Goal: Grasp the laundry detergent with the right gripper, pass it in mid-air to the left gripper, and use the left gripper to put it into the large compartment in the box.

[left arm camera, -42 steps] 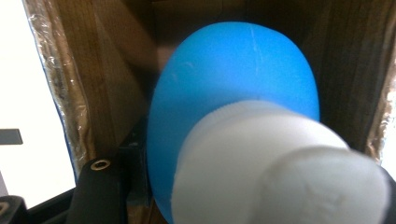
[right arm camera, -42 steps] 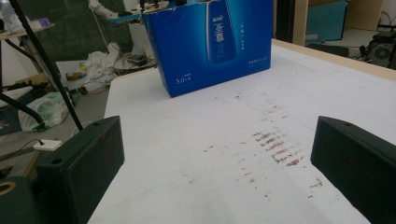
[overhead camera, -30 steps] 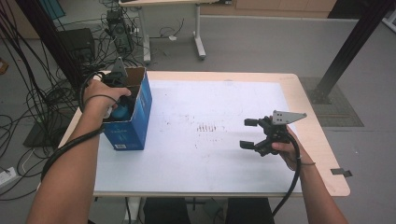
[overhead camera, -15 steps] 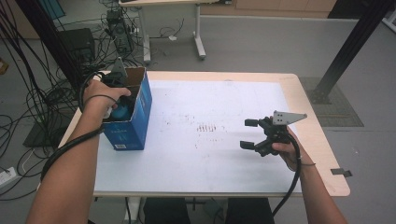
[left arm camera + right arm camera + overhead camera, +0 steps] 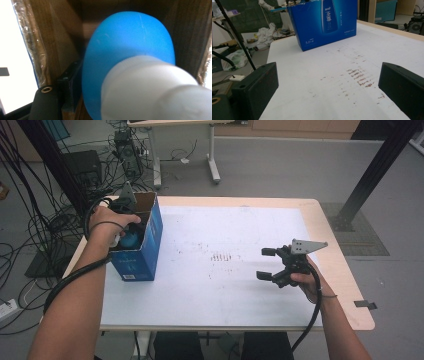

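Note:
An open blue carton [image 5: 142, 255] stands upright at the table's left edge, and the right gripper view has it at the far side [image 5: 324, 22]. My left gripper [image 5: 129, 232] reaches down into it. Inside, a rounded blue object with a white end [image 5: 130, 45] lies between its jaws. The jaws have just been opening, and the left finger [image 5: 68, 82] stands apart from the white end. The other finger is hidden. My right gripper [image 5: 266, 264] is held open above the table's right half, with only bare table top showing between its fingers [image 5: 327, 95].
The white table top [image 5: 225, 295] carries a patch of small brown marks [image 5: 222, 256] near its middle. Cables and equipment [image 5: 75, 175] crowd the floor to the left. Another desk's legs [image 5: 212, 160] stand behind, and a black post [image 5: 370, 175] rises at the back right.

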